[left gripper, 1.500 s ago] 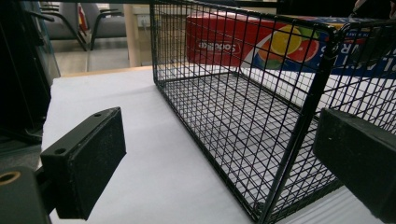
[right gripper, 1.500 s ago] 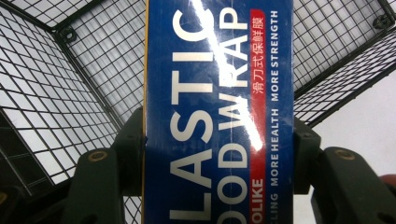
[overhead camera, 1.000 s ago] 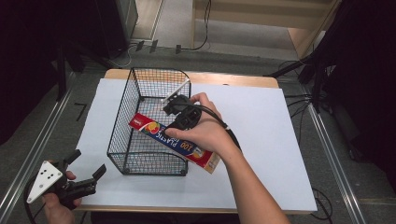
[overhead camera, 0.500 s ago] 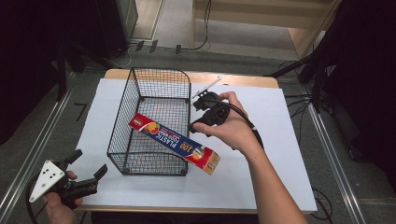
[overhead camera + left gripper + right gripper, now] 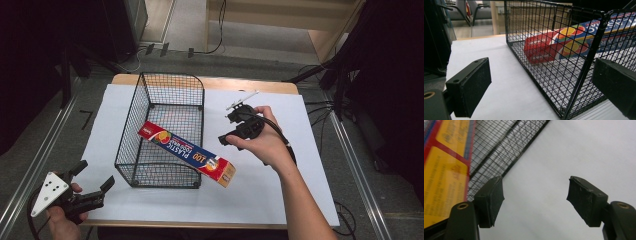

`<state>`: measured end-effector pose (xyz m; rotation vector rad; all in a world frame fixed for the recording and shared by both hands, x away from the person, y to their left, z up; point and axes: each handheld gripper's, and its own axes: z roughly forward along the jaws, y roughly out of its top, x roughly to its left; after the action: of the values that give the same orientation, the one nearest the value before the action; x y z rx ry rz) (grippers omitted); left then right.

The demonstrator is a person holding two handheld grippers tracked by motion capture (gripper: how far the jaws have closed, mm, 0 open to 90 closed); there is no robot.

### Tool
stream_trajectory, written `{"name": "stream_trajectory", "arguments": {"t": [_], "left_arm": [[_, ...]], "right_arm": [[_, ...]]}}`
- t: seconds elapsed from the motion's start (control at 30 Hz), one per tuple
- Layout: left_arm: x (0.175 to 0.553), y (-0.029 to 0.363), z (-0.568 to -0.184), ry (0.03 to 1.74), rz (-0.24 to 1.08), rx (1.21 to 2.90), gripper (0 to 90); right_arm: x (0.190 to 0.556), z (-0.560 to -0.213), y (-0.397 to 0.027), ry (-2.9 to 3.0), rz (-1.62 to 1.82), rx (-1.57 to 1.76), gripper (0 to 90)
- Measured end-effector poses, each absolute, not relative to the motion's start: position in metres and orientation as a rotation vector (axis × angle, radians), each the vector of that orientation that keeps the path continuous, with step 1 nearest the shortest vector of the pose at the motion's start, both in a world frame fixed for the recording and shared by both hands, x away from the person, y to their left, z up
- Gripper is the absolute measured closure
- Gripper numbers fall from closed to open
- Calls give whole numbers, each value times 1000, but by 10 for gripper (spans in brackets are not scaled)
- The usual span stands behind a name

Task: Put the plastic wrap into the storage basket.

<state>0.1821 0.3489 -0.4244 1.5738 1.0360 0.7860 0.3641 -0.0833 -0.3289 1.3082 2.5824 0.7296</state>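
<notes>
A black wire basket (image 5: 125,142) stands on the white table sheet, left of centre. A long plastic-wrap box (image 5: 187,155) lies slantwise, its red end inside the basket and its yellow end sticking out over the right rim. My right gripper (image 5: 229,127) hovers just right of the basket, open and holding nothing. In the right gripper view its jaws (image 5: 535,187) stand wide over bare sheet, with the box (image 5: 444,165) and the basket mesh (image 5: 506,147) at the left. My left gripper (image 5: 95,176) is open at the table's front left corner. In the left gripper view it (image 5: 541,82) faces the basket (image 5: 584,75) and the box (image 5: 564,42).
The white sheet (image 5: 280,200) covers a wooden table with open room right of the basket and along the front. Metal rails run along both sides of the table. Cables lie on the floor behind and to the right.
My right hand and its gripper have drawn back to the right, off the box and away from the basket. The box stays across the rim. The left gripper has not moved.
</notes>
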Motion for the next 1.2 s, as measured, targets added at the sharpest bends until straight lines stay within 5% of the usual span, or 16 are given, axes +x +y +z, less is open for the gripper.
{"name": "stream_trajectory", "arguments": {"t": [1.2], "left_arm": [[182, 347, -425, 1038, 788, 1583, 30]], "right_arm": [[330, -419, -189, 2366, 821, 1515, 304]]}}
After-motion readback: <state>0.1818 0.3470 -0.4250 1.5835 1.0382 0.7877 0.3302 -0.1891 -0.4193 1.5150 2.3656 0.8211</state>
